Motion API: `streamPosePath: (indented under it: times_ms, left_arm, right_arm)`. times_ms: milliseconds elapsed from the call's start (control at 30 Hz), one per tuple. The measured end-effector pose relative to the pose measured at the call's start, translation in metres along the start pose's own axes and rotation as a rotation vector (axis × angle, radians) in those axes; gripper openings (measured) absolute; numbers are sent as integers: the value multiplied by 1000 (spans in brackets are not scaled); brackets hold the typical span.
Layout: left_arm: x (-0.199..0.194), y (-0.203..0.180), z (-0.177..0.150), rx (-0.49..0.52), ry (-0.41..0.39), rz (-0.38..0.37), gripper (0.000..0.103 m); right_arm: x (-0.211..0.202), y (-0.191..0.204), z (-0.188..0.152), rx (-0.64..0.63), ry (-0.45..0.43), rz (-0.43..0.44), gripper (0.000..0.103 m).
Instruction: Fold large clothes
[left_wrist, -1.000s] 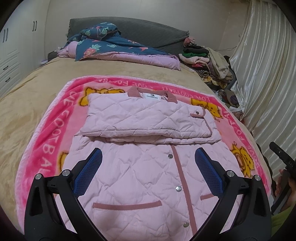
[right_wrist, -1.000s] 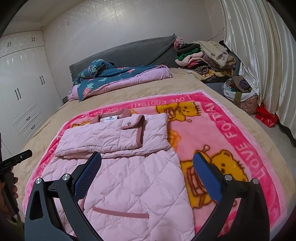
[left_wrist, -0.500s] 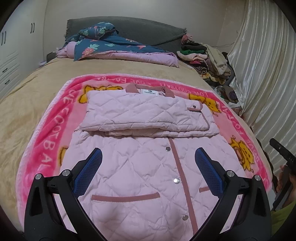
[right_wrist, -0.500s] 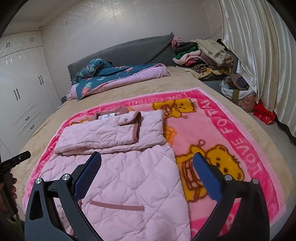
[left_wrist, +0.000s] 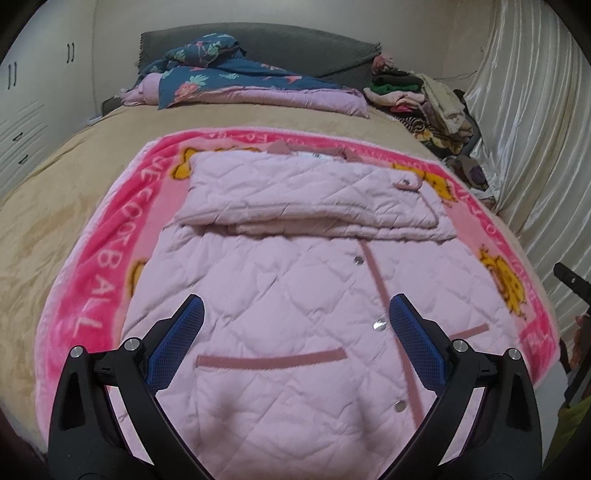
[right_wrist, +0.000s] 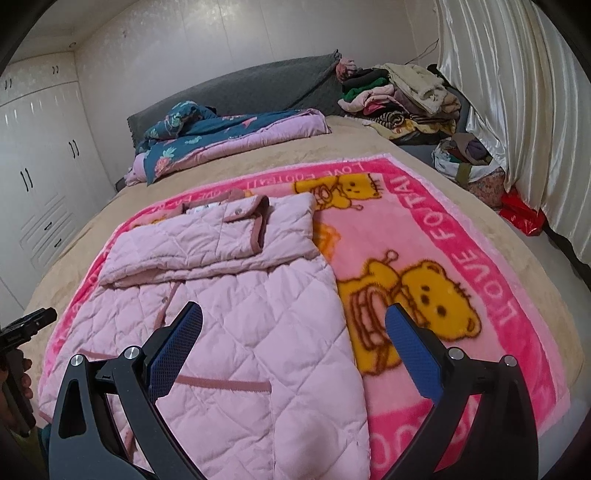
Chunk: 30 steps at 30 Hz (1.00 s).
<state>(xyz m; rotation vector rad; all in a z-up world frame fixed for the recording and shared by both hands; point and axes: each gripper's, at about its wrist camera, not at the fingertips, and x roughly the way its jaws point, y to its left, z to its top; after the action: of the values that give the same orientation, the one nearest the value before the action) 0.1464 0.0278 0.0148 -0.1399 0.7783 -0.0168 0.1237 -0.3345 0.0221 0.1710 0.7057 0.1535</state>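
A light pink quilted jacket (left_wrist: 280, 280) lies front up on a pink cartoon blanket (left_wrist: 107, 251) on the bed. Its sleeves are folded across the chest near the collar. My left gripper (left_wrist: 295, 314) is open and empty, above the jacket's lower part near the left pocket trim. In the right wrist view the jacket (right_wrist: 251, 306) lies left of centre. My right gripper (right_wrist: 293, 321) is open and empty, above the jacket's right side edge near the hem.
The blanket (right_wrist: 443, 236) covers a beige bedspread (left_wrist: 44, 192). A folded floral quilt (left_wrist: 236, 85) lies by the grey headboard. A pile of clothes (right_wrist: 402, 99) and a white curtain (right_wrist: 517, 103) stand at the right. White wardrobes (right_wrist: 40, 177) are at the left.
Both grippers have moved forward and lower over the jacket's hem end, so the jacket fills more of each view. Both stay open and empty.
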Motion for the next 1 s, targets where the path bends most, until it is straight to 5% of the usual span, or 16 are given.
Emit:
streamPosePath:
  times_ms: [1000]
  left_arm:
    - [5, 33, -61, -1, 59, -15, 94]
  right_arm:
    - [12, 2, -63, -26, 99, -22, 99]
